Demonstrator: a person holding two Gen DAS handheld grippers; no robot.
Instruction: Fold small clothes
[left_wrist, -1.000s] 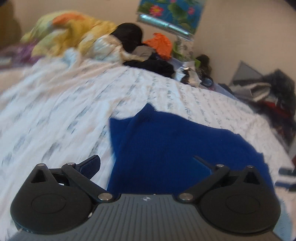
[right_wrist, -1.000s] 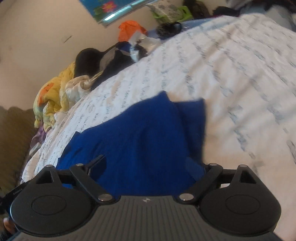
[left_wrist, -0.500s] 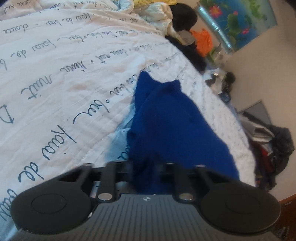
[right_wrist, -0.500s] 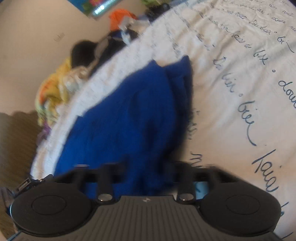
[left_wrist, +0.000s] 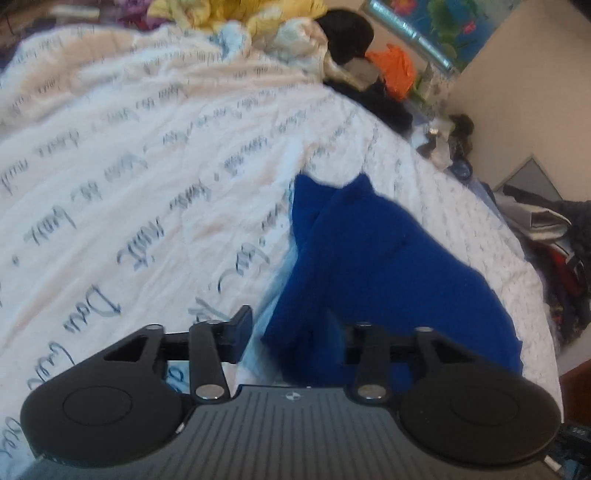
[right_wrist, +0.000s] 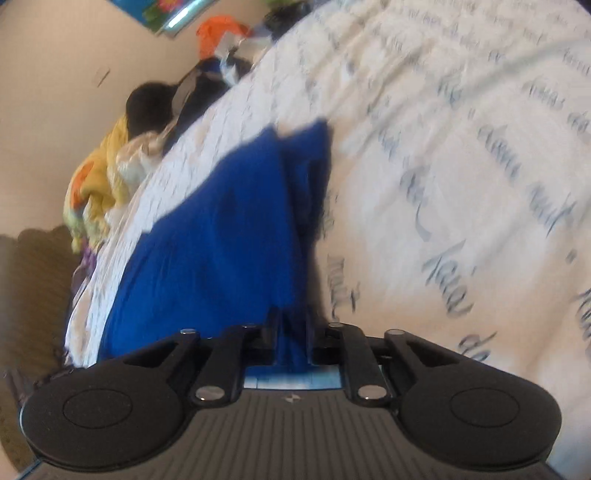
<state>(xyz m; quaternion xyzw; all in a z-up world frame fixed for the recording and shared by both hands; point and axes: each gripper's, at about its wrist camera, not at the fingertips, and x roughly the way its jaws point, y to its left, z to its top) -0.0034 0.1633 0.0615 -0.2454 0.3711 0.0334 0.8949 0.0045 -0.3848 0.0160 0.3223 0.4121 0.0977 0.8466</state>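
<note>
A blue knitted garment (left_wrist: 373, 273) lies on the white bedspread with handwriting print (left_wrist: 129, 177). In the left wrist view my left gripper (left_wrist: 291, 332) is open at the garment's near corner; the left finger (left_wrist: 240, 325) stands clear over the bedspread, and the right finger is hidden behind the blue cloth. In the right wrist view the same garment (right_wrist: 221, 236) runs up from my right gripper (right_wrist: 291, 343), which is shut on its near edge, with cloth pinched between the two fingers.
A heap of clothes, yellow, black and orange (left_wrist: 332, 40), lies at the far end of the bed by the wall. More clothes are piled beside the bed on the right (left_wrist: 554, 240). The bedspread (right_wrist: 461, 184) stretches wide to the right of the garment.
My left gripper was shut on the garment's corner half a second ago and has opened now. My right gripper stays shut on the cloth. Both closed from open a second ago.
</note>
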